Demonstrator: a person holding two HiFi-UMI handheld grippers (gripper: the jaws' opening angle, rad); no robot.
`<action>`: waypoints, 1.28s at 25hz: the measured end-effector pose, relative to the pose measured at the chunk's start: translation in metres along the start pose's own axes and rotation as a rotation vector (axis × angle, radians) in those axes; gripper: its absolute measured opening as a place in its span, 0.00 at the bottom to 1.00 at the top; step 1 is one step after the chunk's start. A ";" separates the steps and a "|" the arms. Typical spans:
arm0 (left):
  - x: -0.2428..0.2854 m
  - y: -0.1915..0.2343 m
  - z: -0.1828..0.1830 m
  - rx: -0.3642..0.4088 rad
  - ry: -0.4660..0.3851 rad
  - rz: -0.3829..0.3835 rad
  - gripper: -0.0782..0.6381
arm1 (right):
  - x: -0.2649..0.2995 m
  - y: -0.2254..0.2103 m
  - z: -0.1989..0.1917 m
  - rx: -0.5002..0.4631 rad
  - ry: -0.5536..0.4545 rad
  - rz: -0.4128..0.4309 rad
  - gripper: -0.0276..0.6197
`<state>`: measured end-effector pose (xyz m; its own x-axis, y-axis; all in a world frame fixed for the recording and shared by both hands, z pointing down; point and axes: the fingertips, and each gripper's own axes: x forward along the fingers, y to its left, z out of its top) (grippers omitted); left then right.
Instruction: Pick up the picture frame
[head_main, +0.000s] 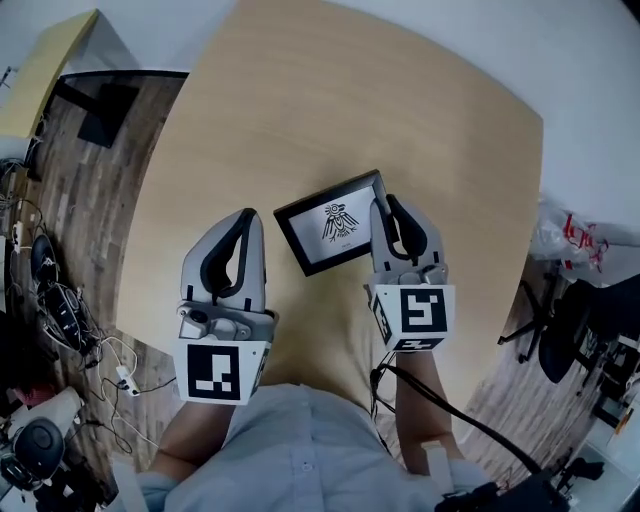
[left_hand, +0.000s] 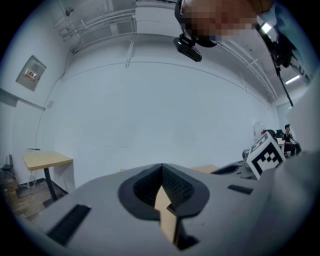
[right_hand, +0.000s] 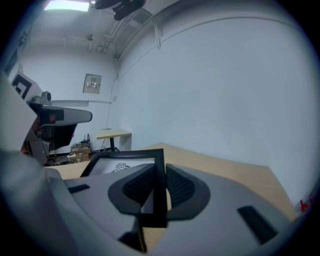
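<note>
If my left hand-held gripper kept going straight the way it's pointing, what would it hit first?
Nothing close. The left hand-held gripper points out over the table, to the left of the picture frame. Its own view shows only the white wall ahead, so likely that, though depth is unclear.

Black frame (head_main: 333, 222), white print with black bird emblem, skewed, right edge pinched in right gripper (head_main: 386, 206) jaws.

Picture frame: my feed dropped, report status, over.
Right gripper shut on picture frame edge. Left gripper shut, empty. Nothing blocking.
</note>
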<state>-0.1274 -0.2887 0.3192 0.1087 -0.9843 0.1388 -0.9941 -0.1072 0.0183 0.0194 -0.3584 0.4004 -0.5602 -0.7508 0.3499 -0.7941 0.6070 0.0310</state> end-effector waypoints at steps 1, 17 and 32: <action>-0.005 -0.006 0.006 0.004 -0.015 -0.001 0.11 | -0.009 -0.003 0.008 -0.002 -0.028 -0.009 0.14; -0.059 -0.016 0.075 0.149 -0.256 -0.001 0.11 | -0.087 0.007 0.100 -0.061 -0.332 -0.085 0.14; -0.070 -0.031 0.088 0.146 -0.301 -0.027 0.11 | -0.118 0.015 0.123 -0.091 -0.418 -0.105 0.14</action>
<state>-0.1046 -0.2284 0.2222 0.1504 -0.9758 -0.1590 -0.9832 -0.1308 -0.1274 0.0450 -0.2928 0.2445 -0.5398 -0.8391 -0.0680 -0.8383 0.5283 0.1348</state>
